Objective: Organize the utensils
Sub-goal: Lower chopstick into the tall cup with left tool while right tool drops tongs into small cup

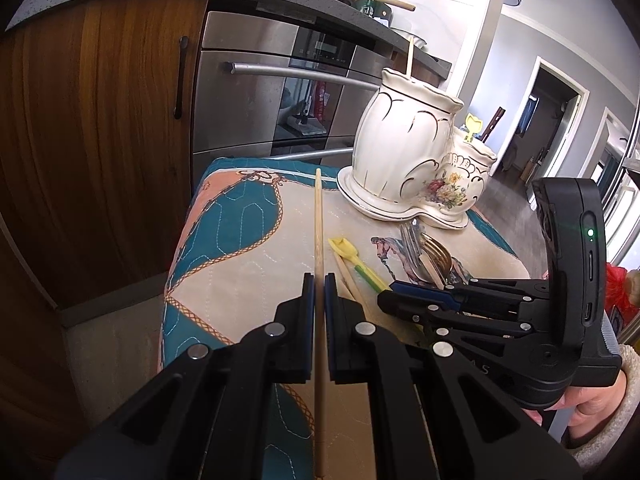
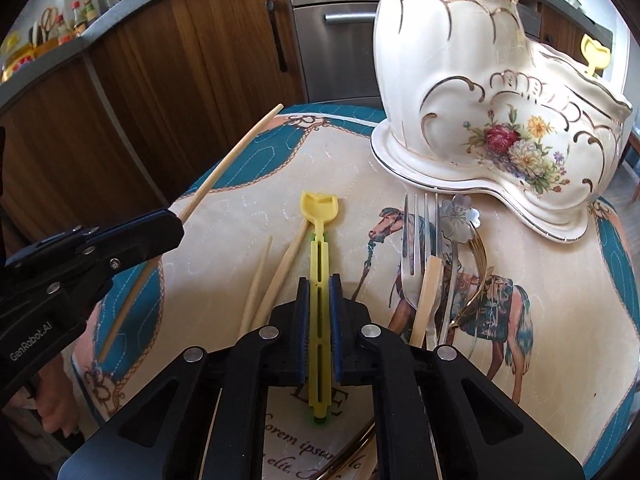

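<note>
Your left gripper (image 1: 319, 280) pinches a chopstick (image 1: 318, 216); your right gripper (image 2: 319, 284) pinches the yellow pick (image 2: 319, 264), holder (image 2: 472, 92) at one o'clock.

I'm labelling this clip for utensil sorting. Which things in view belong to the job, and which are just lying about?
Part of the job:
- chopstick, clamped in left gripper
- yellow utensil, between the pads of right gripper
- loose chopsticks
- forks
- ceramic holder

Just lying about:
- quilted mat
- oven
- bottles
</note>
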Demonstrator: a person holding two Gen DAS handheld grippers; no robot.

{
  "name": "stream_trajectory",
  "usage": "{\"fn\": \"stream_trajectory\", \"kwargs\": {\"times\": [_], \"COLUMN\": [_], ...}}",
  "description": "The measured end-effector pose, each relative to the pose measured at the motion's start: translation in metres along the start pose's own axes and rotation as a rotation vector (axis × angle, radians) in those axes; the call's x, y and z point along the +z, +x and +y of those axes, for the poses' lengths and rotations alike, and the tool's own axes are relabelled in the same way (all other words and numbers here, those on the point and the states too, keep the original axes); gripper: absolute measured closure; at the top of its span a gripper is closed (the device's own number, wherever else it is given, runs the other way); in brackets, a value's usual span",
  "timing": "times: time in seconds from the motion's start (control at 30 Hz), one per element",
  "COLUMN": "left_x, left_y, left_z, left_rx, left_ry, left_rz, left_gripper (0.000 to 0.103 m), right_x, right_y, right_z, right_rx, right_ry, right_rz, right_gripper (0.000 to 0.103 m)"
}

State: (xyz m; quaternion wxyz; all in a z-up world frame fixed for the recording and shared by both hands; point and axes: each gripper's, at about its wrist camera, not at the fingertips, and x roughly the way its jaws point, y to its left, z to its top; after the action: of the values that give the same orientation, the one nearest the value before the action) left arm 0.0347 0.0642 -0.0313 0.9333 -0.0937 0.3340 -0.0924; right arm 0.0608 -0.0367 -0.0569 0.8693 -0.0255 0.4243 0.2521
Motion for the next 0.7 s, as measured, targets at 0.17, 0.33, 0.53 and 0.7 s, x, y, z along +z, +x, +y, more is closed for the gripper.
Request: {"fn": "stream_trajectory", "kwargs": {"times": [0.17,0.33,0.53,0.7], "left_x": [0.003,0.007,0.025,0.047], "left_y": [-0.009,-0.019,-0.042,-0.055], "left_z": [0.0,0.001,-0.007,-0.02], "left_rx": [0.014,0.017,0.016,-0.003], "left_ry": [0.006,-0.004,0.03,0.068], "left_rz": [-0.042,-0.085,-0.175,-0.252], "left_gripper": [0.098,0.098,0.098,0.098], "right_x": [-0.006,-0.007,-0.001,0.002], "right_y": [-0.025,-0.059,-0.1,-0.142], "right_z": [-0.005,-0.017,-0.036,-0.054], "right_rx": [0.024,0.084,0.104,0.087], "right_ry": [0.018,0.063,0.105,0.133], "right_rz": [-0.067,-0.18,-0.304,-0.45], "right_gripper": [0.092,0.092,0.092,0.092]}}
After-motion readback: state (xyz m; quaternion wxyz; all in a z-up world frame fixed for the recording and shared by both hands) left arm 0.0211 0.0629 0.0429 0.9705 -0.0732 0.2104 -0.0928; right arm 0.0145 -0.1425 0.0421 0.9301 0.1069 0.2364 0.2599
